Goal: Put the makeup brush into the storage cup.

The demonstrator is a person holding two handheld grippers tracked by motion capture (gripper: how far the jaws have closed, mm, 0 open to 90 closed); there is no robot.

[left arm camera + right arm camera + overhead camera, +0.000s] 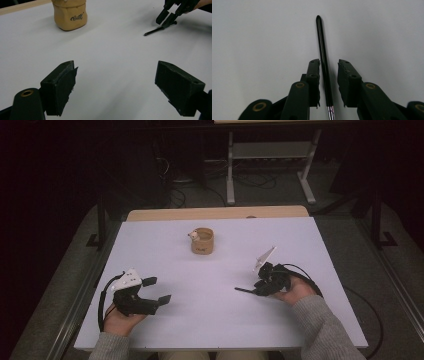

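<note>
Lying flat on the white bench (210,320), one slim black stick (323,62) with a rounded tip sits between the jaws of the right claw (329,66); its long axis runs along the jaws and its tip points away from the hand, toward the person's left in the high view. A bit of metal shows at its near end. The jaws stand slightly apart on either side of it, a gap showing on one side, so the stick is not clamped. The left claw (157,290) is spread wide with nothing in it, resting near the bench's front left. One tan cup (202,241) with dark lettering stands upright toward the far edge. Two hands, two claws. Beyond the bench, dark floor, cables and a pale metal frame (270,155).
</note>
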